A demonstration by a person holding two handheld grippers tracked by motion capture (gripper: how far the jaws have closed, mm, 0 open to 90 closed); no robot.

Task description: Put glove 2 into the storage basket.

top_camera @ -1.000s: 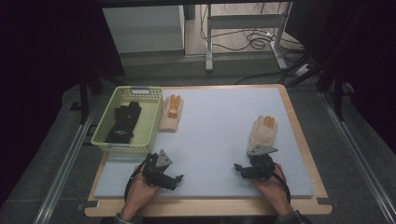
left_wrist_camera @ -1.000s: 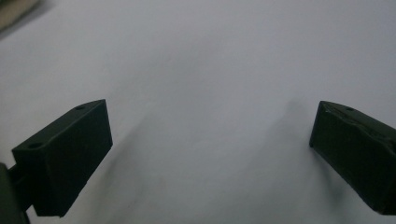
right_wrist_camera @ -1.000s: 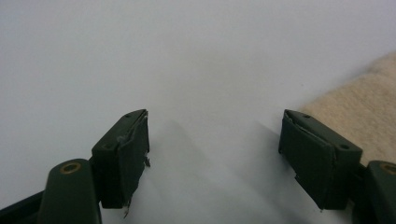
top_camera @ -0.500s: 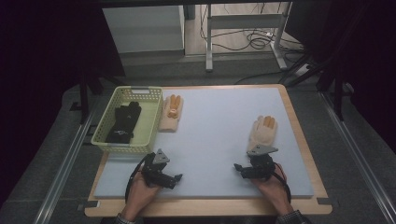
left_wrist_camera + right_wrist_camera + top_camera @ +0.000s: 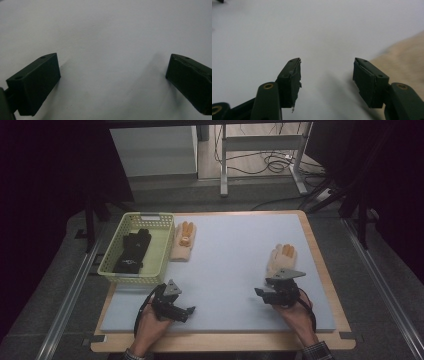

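A beige glove with orange fingertips (image 5: 282, 259) lies flat on the pale blue mat (image 5: 235, 250) at the right. Just in front of it a hand holds my right gripper (image 5: 262, 293) low over the mat. Its jaws have just been closing partway with nothing between them, and it is still open (image 5: 327, 62). That glove (image 5: 407, 57) shows blurred at the right edge of the right gripper view. My left gripper (image 5: 189, 312) rests near the front left of the mat. Its jaws (image 5: 112, 60) stand wide apart over bare mat.
A yellow-green basket (image 5: 159, 251) at the back left holds a black glove (image 5: 132, 251). A second beige glove with orange fingertips (image 5: 183, 241) lies right beside the basket. The mat sits on a wooden board (image 5: 320, 265), with dark floor, rails and cables beyond.
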